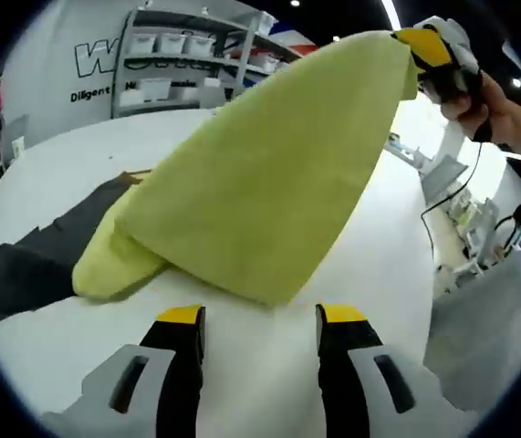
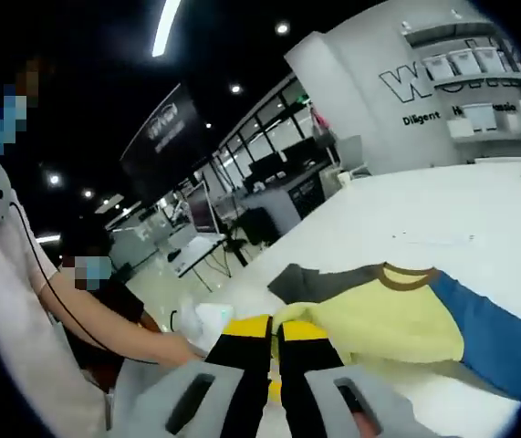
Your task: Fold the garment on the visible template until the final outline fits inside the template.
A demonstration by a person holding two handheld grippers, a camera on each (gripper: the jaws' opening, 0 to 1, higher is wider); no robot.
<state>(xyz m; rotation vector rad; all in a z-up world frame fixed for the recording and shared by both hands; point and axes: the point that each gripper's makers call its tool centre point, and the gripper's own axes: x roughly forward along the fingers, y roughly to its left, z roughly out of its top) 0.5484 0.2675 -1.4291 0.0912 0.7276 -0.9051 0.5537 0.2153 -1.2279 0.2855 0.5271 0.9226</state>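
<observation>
Black claw (image 1: 262, 339), yellow tips

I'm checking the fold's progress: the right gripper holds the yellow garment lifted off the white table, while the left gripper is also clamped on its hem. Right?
Not quite. The right gripper does hold the yellow garment lifted off the white table, but the left gripper is not clamped on the hem. The left gripper view shows its jaws open and empty, just short of the cloth's lower edge.

Yellow-green garment (image 2: 397, 319) with brown collar, blue sleeve; dark grey template (image 1: 41, 255); white table (image 1: 379, 265).
</observation>
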